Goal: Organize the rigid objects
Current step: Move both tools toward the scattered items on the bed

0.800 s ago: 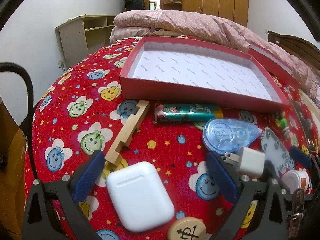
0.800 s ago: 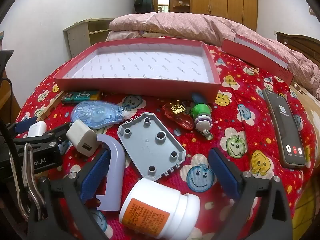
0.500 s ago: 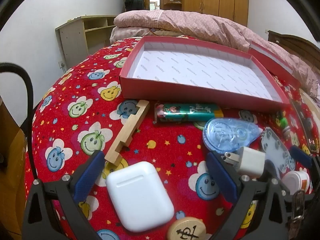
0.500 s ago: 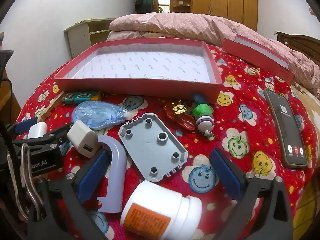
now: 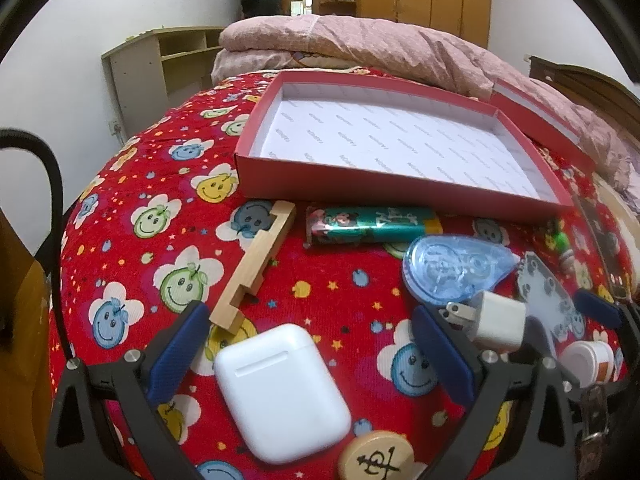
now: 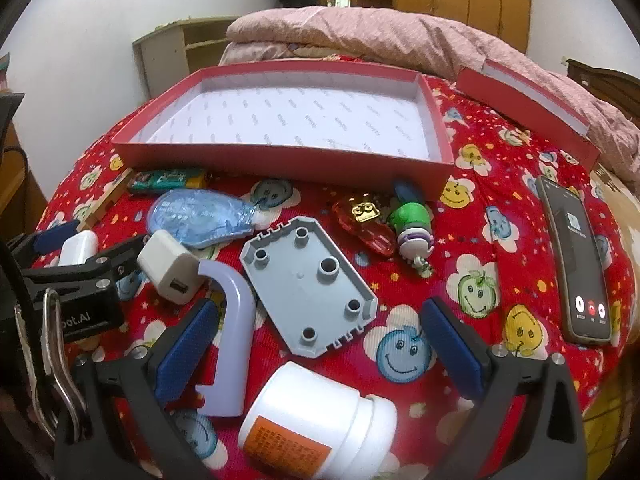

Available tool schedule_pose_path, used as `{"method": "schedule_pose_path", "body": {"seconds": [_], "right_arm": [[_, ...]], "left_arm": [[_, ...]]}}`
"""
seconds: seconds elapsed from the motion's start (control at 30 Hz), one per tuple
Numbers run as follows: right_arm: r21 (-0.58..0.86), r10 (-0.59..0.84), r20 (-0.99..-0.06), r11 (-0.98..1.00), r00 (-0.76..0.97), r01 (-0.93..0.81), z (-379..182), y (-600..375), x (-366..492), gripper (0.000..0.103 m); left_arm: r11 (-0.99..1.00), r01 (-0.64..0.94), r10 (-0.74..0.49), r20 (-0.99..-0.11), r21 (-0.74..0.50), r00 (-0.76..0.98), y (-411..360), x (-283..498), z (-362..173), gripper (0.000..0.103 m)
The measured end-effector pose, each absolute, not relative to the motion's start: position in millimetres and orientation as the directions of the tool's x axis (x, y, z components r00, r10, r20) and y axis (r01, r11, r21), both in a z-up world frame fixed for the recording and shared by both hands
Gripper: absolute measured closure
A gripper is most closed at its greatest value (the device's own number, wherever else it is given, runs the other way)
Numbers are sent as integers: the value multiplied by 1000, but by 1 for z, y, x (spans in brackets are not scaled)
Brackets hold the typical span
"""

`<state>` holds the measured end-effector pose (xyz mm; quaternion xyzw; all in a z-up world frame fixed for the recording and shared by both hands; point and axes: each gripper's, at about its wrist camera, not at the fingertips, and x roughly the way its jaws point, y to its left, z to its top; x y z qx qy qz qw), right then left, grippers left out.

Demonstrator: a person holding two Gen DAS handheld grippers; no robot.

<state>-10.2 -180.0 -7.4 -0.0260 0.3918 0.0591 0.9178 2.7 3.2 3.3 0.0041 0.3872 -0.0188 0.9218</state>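
With both tools tilted down over the bed, my left gripper (image 5: 310, 350) stands wide apart, clamped on nothing. A white earbud case (image 5: 282, 392) lies between its blue pads, touching neither. Just below the case sits a round wooden game piece (image 5: 376, 458). A notched wooden strip (image 5: 256, 268) runs diagonally up from beside the left pad. Close to the right pad lies a white charger plug (image 5: 496, 320), with a blue correction tape dispenser (image 5: 452, 270) behind it. A green wrapped bar (image 5: 372, 224) lies just before the near wall of the red box (image 5: 380, 188).

My right gripper (image 6: 318, 346) is also spread fully, holding nothing. A white pill bottle (image 6: 316, 420) lies on its side between the pads, low in view. A lavender curved piece (image 6: 234, 340) lies next to the left pad. A grey plastic plate (image 6: 308, 288) lies just ahead. Beyond it are a red toy car (image 6: 366, 222) and a green toy (image 6: 412, 224), close to the box's near wall. A phone (image 6: 576, 260) lies well apart to the right, with bare red bedspread (image 6: 480, 240) between it and the toys.

The box's white floor is open. Its lid (image 6: 524, 100) leans at the far right against a pink quilt (image 6: 400, 36).
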Motion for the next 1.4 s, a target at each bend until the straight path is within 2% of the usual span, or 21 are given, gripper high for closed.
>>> {"method": "schedule_pose_path", "body": {"seconds": [0.23, 0.47, 0.7, 1.0, 1.2, 1.27, 1.4], "right_arm": [[27, 142, -714, 984, 686, -175, -1, -178, -21, 5], [-1, 162, -665, 976, 729, -217, 19, -175, -39, 5], [48, 187, -678, 976, 711, -211, 29, -186, -56, 5], [4, 150, -708, 978, 690, -208, 31, -189, -87, 5], [4, 150, -745, 975, 650, -221, 20, -193, -102, 7], [11, 157, -747, 975, 646, -224, 17, -195, -106, 10], [25, 158, -742, 978, 651, -208, 16, -199, -105, 12]], "left_arm": [[997, 74, -76, -715, -34, 695, 14, -7, 18, 1], [996, 86, -76, -721, -24, 689, 25, -18, 29, 1], [990, 138, -101, -723, -7, 684, 22, -44, 40, 2], [981, 190, -157, -748, -42, 645, 16, -69, 33, 3], [975, 214, -178, -767, -55, 616, 12, -71, 24, 17], [972, 224, -194, -771, -69, 607, 10, -72, 21, 19], [968, 237, -214, -778, -86, 591, 7, -72, 18, 32]]}}
